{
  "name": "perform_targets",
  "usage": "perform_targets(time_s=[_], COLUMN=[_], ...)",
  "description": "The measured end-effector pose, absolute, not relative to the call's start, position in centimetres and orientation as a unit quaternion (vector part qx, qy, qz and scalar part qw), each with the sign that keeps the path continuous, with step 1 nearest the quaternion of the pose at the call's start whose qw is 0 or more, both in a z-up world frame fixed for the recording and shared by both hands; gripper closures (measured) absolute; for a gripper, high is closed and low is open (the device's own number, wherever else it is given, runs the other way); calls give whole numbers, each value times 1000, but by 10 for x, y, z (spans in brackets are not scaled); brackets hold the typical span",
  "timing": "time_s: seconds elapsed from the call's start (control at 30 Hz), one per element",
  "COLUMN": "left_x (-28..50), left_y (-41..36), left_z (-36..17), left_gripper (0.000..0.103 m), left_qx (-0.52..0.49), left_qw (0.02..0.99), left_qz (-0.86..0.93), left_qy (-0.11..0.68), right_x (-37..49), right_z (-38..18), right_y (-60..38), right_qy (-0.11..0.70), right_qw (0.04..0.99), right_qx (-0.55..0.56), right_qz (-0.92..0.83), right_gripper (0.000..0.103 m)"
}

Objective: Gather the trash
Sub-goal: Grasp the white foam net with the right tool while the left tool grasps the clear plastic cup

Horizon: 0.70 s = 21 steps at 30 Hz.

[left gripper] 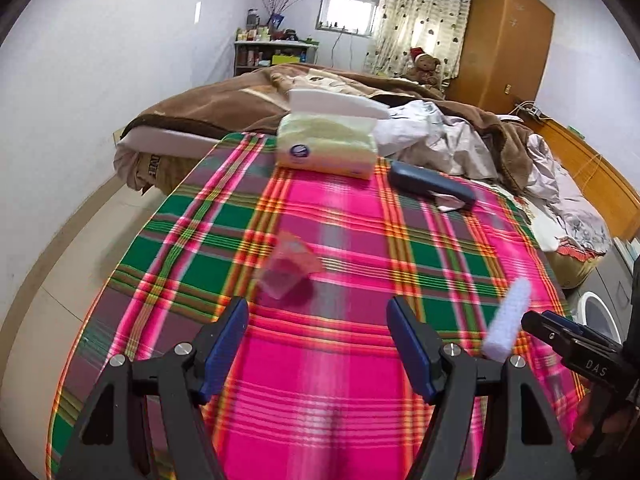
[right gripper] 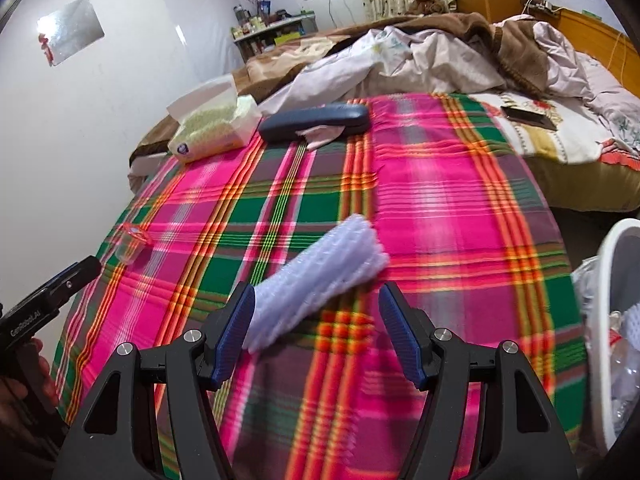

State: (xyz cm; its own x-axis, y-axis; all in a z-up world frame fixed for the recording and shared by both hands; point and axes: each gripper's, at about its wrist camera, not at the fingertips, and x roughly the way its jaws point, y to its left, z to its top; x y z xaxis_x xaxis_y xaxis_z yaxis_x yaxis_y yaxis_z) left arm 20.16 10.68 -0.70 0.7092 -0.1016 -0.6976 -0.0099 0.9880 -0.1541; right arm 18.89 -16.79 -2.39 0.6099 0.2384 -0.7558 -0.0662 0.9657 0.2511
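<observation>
Plaid blanket (left gripper: 340, 240) carries the trash — white bubble-wrap roll (right gripper: 320, 276) just ahead of the right gripper (right gripper: 316, 332), small clear cup (left gripper: 290, 270) ahead of the left gripper (left gripper: 316, 344) — both jaws wide, holding nothing.

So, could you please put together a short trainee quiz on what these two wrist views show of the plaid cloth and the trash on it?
1. True or false: the right gripper is clamped on the white bubble-wrap roll.
2. Which lies ahead of the left gripper: A) the clear plastic cup with a red rim, B) the dark blue oblong case, C) the pale green tissue pack?
3. What stands at the right edge of the right wrist view?

Key:
1. False; the jaws are open, apparently not pressing on the roll.
2. A.
3. A white bin holding trash.
</observation>
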Motion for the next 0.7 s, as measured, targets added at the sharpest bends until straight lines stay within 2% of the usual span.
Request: perform_targets(time_s=[0.4, 0.57, 0.6, 0.7], left_x=[243, 258, 259, 265], left_y=[129, 127, 125, 122], left_z=[-29, -33, -33, -36], left_gripper=[28, 28, 28, 28], left_qx=[-54, -40, -33, -28], left_qw=[910, 906, 907, 905], left_qz=[-29, -39, -41, -52], left_qy=[410, 419, 417, 422], right_x=[213, 220, 222, 222], right_z=[-36, -37, -37, -36], right_y=[-141, -132, -130, -127], right_qy=[461, 460, 460, 457], right_qw=[880, 882, 882, 885], right_qx=[76, 57, 52, 36], right_qz=[83, 88, 87, 85], right_gripper=[37, 48, 56, 66])
